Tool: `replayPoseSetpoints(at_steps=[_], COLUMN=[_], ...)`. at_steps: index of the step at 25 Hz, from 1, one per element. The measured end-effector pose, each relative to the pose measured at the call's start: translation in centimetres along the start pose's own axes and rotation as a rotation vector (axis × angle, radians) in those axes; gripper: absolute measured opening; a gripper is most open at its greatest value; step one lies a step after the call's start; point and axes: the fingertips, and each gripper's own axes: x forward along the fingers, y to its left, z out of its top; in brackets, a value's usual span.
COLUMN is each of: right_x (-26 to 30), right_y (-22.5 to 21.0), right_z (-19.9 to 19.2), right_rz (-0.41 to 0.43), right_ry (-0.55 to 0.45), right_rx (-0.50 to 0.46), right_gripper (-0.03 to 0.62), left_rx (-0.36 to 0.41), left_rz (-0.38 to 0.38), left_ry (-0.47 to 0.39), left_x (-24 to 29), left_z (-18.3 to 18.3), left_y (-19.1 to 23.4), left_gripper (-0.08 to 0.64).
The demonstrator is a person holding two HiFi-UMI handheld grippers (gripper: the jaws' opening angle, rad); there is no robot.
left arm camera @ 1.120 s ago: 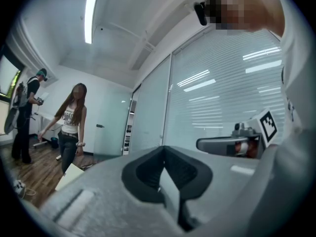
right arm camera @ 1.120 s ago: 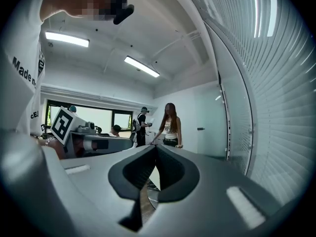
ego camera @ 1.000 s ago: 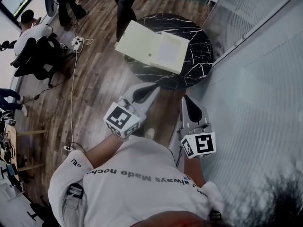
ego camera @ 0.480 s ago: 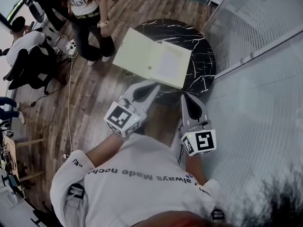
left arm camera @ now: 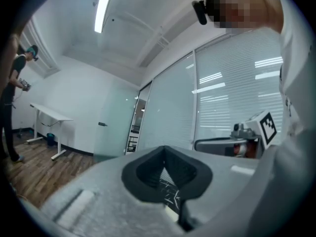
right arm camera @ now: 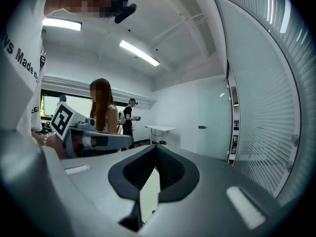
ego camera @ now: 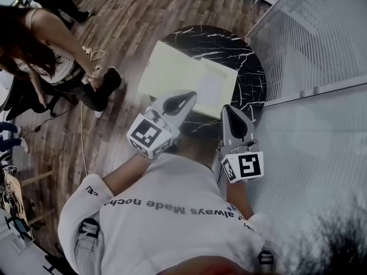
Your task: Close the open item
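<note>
Just ahead of my left tool (ego camera: 184,99) I see an open folder (ego camera: 172,70), pale yellow, its right leaf nearer white. The worktop (ego camera: 243,56) under it is black with thin white veins. The left tool and the right tool (ego camera: 230,112) are light grey with black pads, and their marker cubes (ego camera: 148,136) are black-on-white squares. Left of them the floor (ego camera: 132,33) is brown wood planking.

The floor (ego camera: 132,16) is made of brown wooden boards. A round table (ego camera: 252,79) with a black marbled top stands just beside a glass wall (ego camera: 321,39) with white blinds. A long lamp (left arm camera: 104,6) shines on the white ceiling. A white desk (left arm camera: 52,113) stands by the far white wall.
</note>
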Motion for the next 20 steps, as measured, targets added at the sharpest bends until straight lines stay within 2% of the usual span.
replayPoseSetpoints(at_steps=[5,11,20], right_x=[2.5,3.4,4.2], right_y=[-1.8,-5.1,-9.4], right_z=[0.1,-0.8,-1.5], right_rz=[-0.026,-0.059,-0.040], right_ry=[-0.007,0.000,0.022], right_rx=[0.004,0.026,0.044], right_gripper=[0.002,0.002,0.002], left_rx=[0.001,-0.008,0.000], left_rz=[-0.022,-0.036,0.021], left_ry=[0.019,0.030,0.079], left_x=[2.3,5.3,8.8], left_z=[-0.4,-1.0,-2.6], left_y=[2.6,3.1,3.9], left_gripper=[0.003,0.003,0.003])
